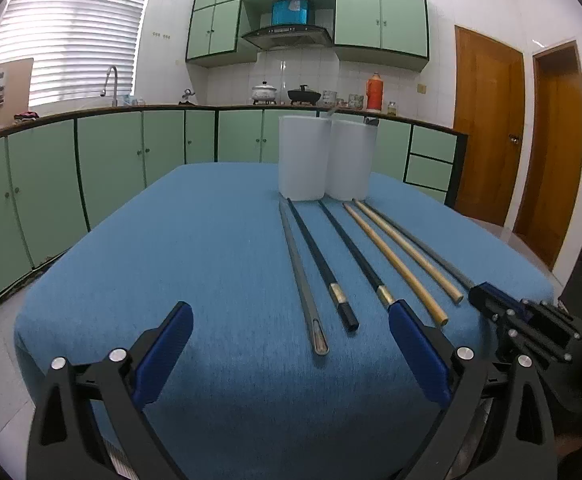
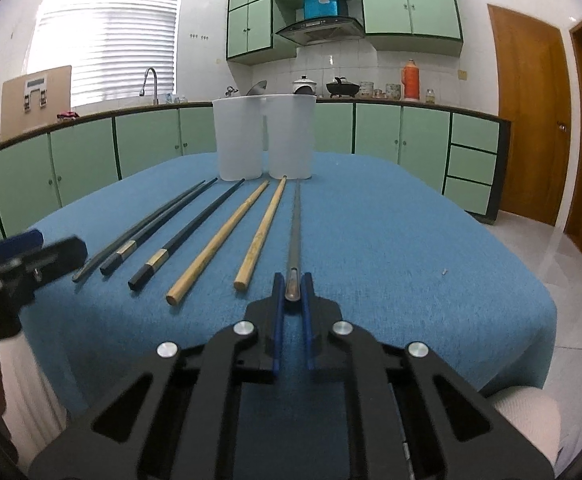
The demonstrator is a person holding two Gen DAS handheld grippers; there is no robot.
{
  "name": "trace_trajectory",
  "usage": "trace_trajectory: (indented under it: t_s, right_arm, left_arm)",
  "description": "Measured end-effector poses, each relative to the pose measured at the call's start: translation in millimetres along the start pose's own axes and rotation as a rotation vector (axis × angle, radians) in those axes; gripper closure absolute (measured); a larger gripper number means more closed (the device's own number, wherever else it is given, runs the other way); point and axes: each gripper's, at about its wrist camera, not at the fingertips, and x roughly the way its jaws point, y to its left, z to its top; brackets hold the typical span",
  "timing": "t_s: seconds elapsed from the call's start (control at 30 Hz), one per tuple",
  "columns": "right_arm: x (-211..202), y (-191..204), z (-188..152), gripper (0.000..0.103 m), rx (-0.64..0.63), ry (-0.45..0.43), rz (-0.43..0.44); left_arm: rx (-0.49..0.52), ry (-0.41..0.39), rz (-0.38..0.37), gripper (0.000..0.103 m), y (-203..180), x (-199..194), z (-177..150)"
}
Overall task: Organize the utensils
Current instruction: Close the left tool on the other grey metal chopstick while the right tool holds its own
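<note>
Trouble to watch for: clamping tight on just the near tip of the thin grey metal chopstick with the right hand-held gripper, so risking a droop or a spin of the long far end on a lift. Lying flat on the blue cloth-covered table for now, pointing at the two tall white plastic cups at the far side. Risking a slip too, being smooth metal. Lying just beside the nearer of two round pale wooden chopsticks, so maybe bumping and rolling it. Maybe tipping a light cup over with a crooked aim at the top.

Holding the left hand-held gripper wide apart, gripping nothing, near the ends of the other grey metal chopstick and two black chopsticks with gold bands.

Hard to see: the insides of the cups, hiding behind cloudy walls. Something grey poking up behind them, too blurry for naming. Hiding one black chopstick's near end behind a left finger.
</note>
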Motion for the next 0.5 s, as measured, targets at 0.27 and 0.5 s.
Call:
trace_trajectory:
  t_s: [0.27,0.5]
  right_arm:
    - [-0.2,-5.0,-2.6,0.095,0.007,-0.009,0.013]
    - [-0.1,-4.5,-5.4,0.095,0.008,-0.015,0.011]
  left_arm:
    - [0.013,0.023,0.024,0.034,4.3,2.7,-8.6]
    - [0.043,0.028,0.035,0.054,2.7,2.0,-11.8]
